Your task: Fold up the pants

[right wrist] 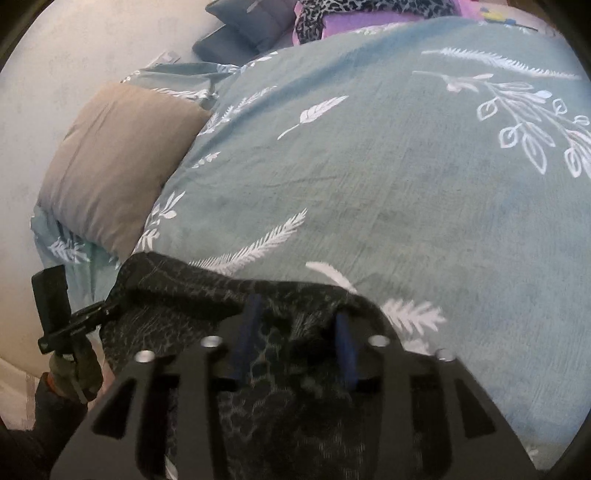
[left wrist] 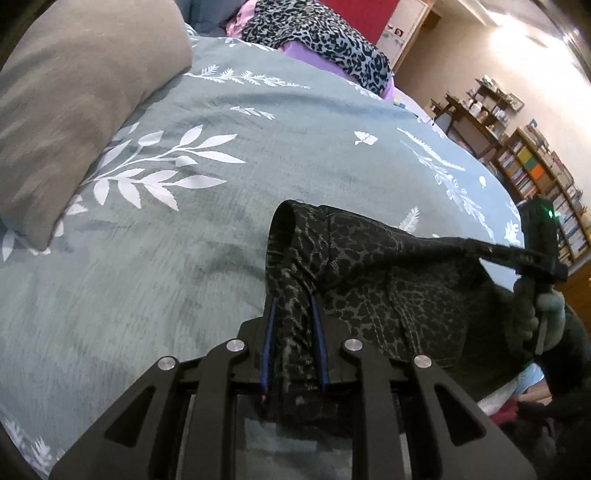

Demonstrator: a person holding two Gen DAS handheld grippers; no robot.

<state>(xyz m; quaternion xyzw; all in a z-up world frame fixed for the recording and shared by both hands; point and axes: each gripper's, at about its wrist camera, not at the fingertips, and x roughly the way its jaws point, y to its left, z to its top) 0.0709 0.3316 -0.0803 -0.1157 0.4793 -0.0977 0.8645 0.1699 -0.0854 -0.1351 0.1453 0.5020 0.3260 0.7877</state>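
Observation:
Dark leopard-print pants (left wrist: 369,288) hang stretched between both grippers above a grey-green bedspread (left wrist: 258,147) with white leaves. My left gripper (left wrist: 293,299) is shut on one bunched end of the pants, the cloth pinched between its blue pads. In the left wrist view my right gripper (left wrist: 476,245) is at the far right, at the other end of the cloth, with a gloved hand (left wrist: 546,317) on its handle. In the right wrist view the right gripper (right wrist: 297,310) stands open, its blue pads apart, with the pants (right wrist: 184,284) lying loosely between them. The left gripper (right wrist: 103,308) shows at the left there.
A tan pillow (left wrist: 74,92) lies on the bed's left side. A leopard blanket (left wrist: 314,33) over purple cloth sits at the far end. Bookshelves (left wrist: 535,173) line the wall right of the bed. Grey cushions (right wrist: 251,26) lie beyond the pillow (right wrist: 118,162).

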